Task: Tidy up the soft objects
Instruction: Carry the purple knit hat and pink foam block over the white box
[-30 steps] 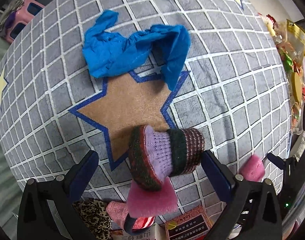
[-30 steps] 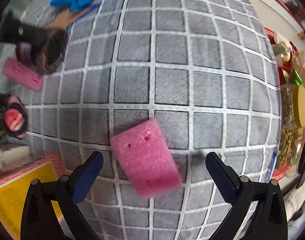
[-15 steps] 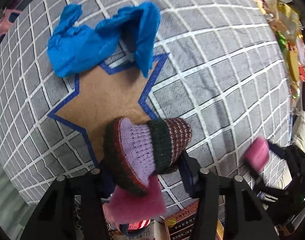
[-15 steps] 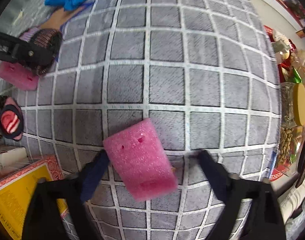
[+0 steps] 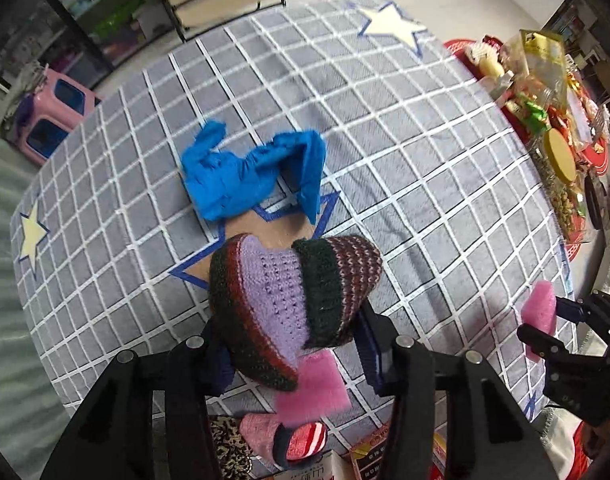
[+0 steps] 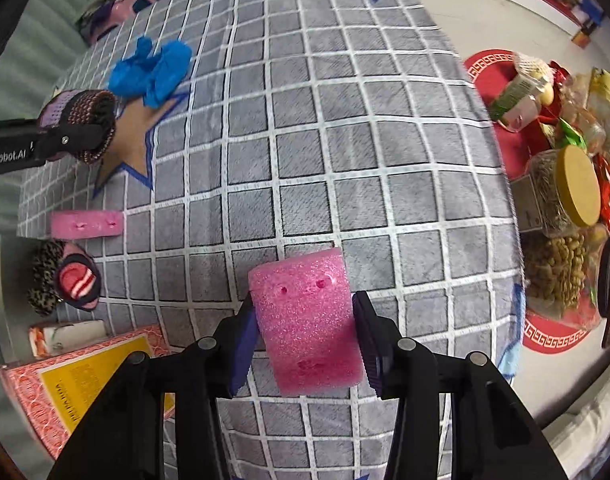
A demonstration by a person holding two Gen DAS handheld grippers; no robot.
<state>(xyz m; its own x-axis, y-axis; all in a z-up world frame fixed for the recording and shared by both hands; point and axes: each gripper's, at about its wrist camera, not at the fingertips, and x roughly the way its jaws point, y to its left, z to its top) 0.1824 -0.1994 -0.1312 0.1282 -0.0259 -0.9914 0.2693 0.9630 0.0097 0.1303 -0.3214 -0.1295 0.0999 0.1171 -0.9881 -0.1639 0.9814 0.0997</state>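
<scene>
Left tongs clamped on knit sock, above star-patterned mat. Right tongs closing, pads pressing pink foam block. Keep both grips firm, centred; carry clear of blue cloth.

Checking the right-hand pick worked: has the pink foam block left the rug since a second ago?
Yes. The pink foam block, clamped in the right gripper, has risen off the grid rug.

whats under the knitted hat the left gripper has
Below the knitted hat, held in the left gripper, show a brown star patch and a pink foam block. The mat directly beneath is hidden.
</scene>
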